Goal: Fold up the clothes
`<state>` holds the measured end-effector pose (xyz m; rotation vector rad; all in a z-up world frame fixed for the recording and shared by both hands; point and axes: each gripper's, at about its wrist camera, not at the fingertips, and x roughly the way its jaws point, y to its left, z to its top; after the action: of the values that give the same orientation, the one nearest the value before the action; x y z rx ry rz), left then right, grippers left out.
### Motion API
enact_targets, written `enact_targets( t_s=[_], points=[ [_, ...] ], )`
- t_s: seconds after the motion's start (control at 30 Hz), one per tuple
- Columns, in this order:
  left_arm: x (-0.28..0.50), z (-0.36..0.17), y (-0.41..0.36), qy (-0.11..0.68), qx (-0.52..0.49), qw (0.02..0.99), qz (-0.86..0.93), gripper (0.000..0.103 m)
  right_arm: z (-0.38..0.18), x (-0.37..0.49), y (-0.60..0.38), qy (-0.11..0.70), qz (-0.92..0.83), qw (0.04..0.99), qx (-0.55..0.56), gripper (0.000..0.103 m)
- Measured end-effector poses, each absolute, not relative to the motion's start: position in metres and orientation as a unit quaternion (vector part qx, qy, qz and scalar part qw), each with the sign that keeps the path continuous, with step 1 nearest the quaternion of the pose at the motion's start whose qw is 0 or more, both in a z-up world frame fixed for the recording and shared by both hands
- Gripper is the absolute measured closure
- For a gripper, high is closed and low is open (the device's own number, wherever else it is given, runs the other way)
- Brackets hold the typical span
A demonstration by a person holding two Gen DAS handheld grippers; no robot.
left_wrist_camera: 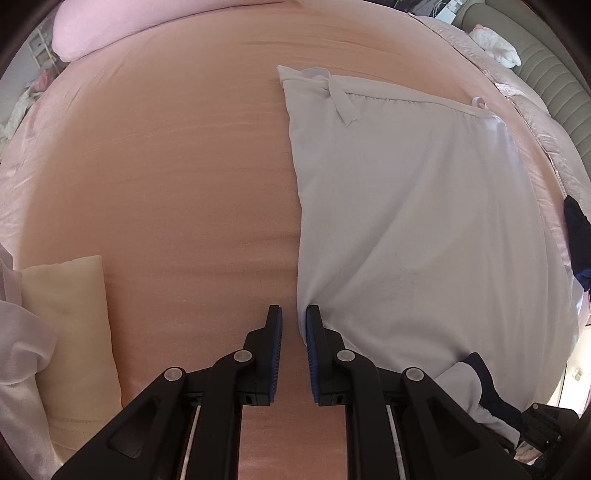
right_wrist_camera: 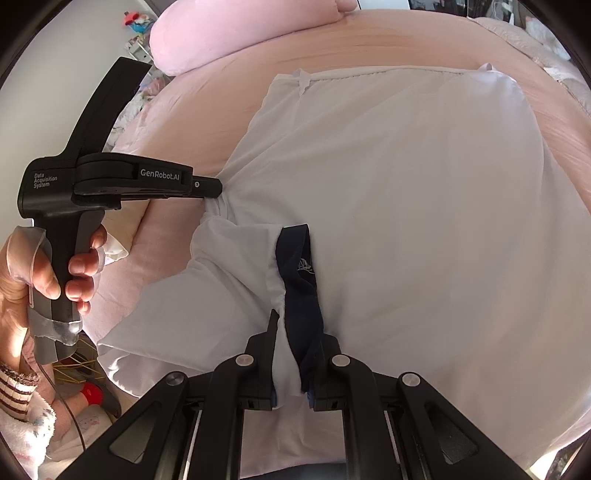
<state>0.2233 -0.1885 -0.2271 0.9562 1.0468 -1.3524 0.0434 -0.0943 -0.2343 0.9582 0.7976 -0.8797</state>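
Observation:
A white garment [left_wrist_camera: 406, 221] with a navy collar [right_wrist_camera: 299, 266] lies spread on the pink bed sheet [left_wrist_camera: 166, 184]. My left gripper [left_wrist_camera: 294, 314] points down at the garment's left edge, and the cloth runs in along its right pad. In the right wrist view the left gripper [right_wrist_camera: 216, 186] is seen from the side, shut on the bunched edge of the white garment [right_wrist_camera: 406, 221]. A person's hand [right_wrist_camera: 66, 273] holds its handle. My right gripper [right_wrist_camera: 299, 328] is shut on the garment at the collar, with white and navy cloth gathered between its fingers.
A pink pillow [left_wrist_camera: 110, 26] lies at the far edge of the bed. A folded cream cloth [left_wrist_camera: 74, 314] and a crumpled white cloth [left_wrist_camera: 18, 350] lie at the near left. A dark navy item [left_wrist_camera: 578, 236] lies at the right edge. Bare sheet spreads left of the garment.

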Motion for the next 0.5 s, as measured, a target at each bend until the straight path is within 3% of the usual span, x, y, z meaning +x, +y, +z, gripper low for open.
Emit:
enact_targets(
  t_s=[0.27,0.33,0.4,0.5],
  points=[
    [0.214,-0.186,-0.162,0.453,0.361,0.545,-0.606,0.088,-0.233,0.028,-0.091,0.347,-0.391,0.724,0.450,0.095],
    [0.209,-0.173,-0.149,0.434,0.358,0.550,-0.618,0.077,-0.233,0.024,-0.093,0.339,-0.388,0.722,0.462,0.095],
    [0.204,-0.162,-0.137,0.414,0.355,0.561,-0.622,0.046,-0.234,0.025,-0.094,0.332,-0.384,0.720,0.473,0.095],
    [0.210,-0.155,-0.117,0.405,0.343,0.568,-0.629,0.043,-0.231,0.022,-0.091,0.318,-0.378,0.728,0.476,0.095]
  ],
)
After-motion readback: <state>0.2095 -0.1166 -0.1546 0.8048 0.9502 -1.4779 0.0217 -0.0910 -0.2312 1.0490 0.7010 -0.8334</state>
